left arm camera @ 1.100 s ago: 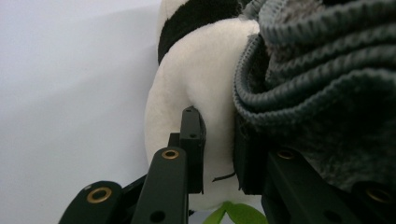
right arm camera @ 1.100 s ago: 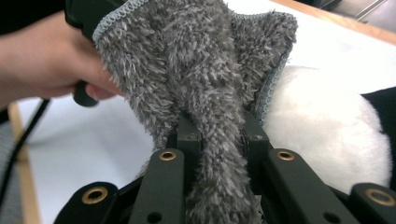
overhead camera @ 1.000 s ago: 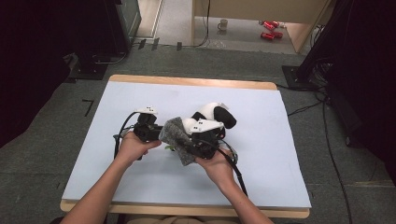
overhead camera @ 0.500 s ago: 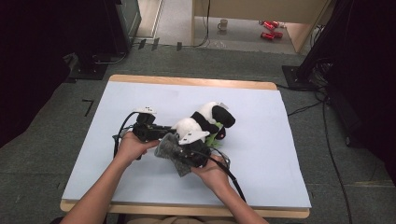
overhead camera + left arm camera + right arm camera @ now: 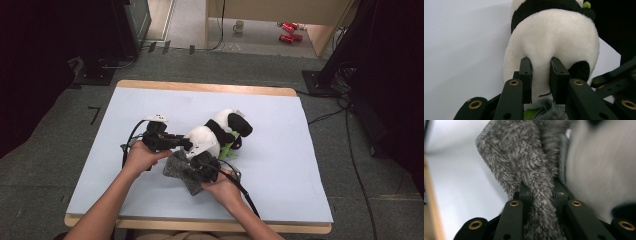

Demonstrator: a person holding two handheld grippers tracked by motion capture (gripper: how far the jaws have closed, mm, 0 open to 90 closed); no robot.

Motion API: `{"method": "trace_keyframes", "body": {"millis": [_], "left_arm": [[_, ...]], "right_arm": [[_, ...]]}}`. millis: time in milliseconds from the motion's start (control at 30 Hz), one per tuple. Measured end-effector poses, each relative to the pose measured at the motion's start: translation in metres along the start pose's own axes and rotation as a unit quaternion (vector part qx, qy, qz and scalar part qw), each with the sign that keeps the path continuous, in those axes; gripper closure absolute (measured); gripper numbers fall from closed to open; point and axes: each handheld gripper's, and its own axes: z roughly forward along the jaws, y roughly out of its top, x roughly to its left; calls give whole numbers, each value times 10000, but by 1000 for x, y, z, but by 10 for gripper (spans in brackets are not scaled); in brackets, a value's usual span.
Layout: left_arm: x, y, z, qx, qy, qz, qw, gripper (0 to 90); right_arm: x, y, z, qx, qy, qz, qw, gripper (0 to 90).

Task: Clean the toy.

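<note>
Grey fluffy cloth (image 5: 182,172) nearest, lying on the pale blue counter (image 5: 280,180) toward its near edge, a fold of it pinched tight in the right gripper (image 5: 199,167), jaws clamped on the pile. Just beyond and touching, plush panda (image 5: 216,136) lying on its side mid-counter, white rump toward the left, black limbs and a bit of green toward the right. Left gripper (image 5: 187,145) coming in from the left, jaws closed on a pinch of the panda's white rump. Farther off, past the counter's wooden far edge, grey carpet, then a white mug (image 5: 239,25) and red cans (image 5: 287,31) on the floor.
</note>
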Motion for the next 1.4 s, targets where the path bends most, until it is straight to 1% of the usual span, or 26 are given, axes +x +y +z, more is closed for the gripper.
{"method": "trace_keyframes", "body": {"millis": [33,67,133,167,200,233,267,300,400,500,600,733,767,800,833,900,1033,1067,1133,1167,1200,1233,1300,1333,1400], "left_arm": [[0,0,0,0,-6,-13,10000,747],[0,0,0,0,-6,-13,10000,747],[0,0,0,2,-6,-24,10000,747],[-1,0,-1,17,-11,-22,10000,746],[-1,0,-1,17,-11,-22,10000,746],[-2,1,-1,8,-5,-38,10000,745],[-2,1,-1,8,-5,-38,10000,745],[-3,1,-1,21,-6,-31,10000,745],[-4,1,0,3,10,-53,10000,746],[-3,1,0,48,45,-40,10000,747],[-3,1,0,85,56,-30,9999,748],[-3,0,1,96,61,-16,9999,747],[-4,0,1,95,49,-8,9999,747],[-4,0,1,114,46,10,9999,746],[-4,0,2,111,44,14,9999,746],[-5,0,2,110,40,21,9999,741],[-4,0,2,112,14,7,9999,736],[-4,0,2,105,5,-10,9999,736],[-3,0,2,108,-2,5,9999,736],[-4,0,1,74,26,9,10000,736],[-3,0,1,46,68,-36,10000,740],[-3,0,1,46,68,-36,10000,745],[-2,0,1,16,81,-44,10000,757],[-2,0,1,-4,87,-55,9999,757],[-1,0,0,-21,122,-91,9999,771]], "right_arm": [[2,4,-5,-75,6,-45,10000,762],[2,4,-5,-75,6,-45,10000,762],[6,11,-16,-204,-22,-120,9997,762],[8,16,-25,-298,-78,-132,9994,763],[8,16,-25,-298,-78,-132,9994,763],[8,19,-32,-339,-138,-129,9992,763],[8,19,-32,-339,-138,-129,9992,763],[6,21,-36,-368,-260,-168,9988,763],[2,21,-35,-391,-535,-193,9976,763],[0,18,-29,-466,-622,-257,9966,763],[2,15,-24,-456,-763,-423,9951,765],[1,12,-19,-441,-756,-429,9952,768],[1,11,-17,-415,-734,-428,9955,768],[0,7,-11,-322,-685,-408,9963,769],[0,7,-11,-322,-685,-408,9963,769],[-3,2,-4,-232,-620,-349,9972,769],[-4,0,0,-167,-586,-317,9976,769],[-4,-1,1,-128,-585,-330,9977,769],[-4,-5,8,46,-582,-314,9978,770],[-4,-8,10,51,-600,-366,9975,771],[-4,-10,15,231,-619,-335,9972,769],[-5,-11,16,221,-593,-291,9976,769],[-8,-11,15,212,-463,-220,9985,769],[-8,-11,15,212,-463,-220,9985,769],[-9,-9,11,256,-360,-237,9987,768]]}}
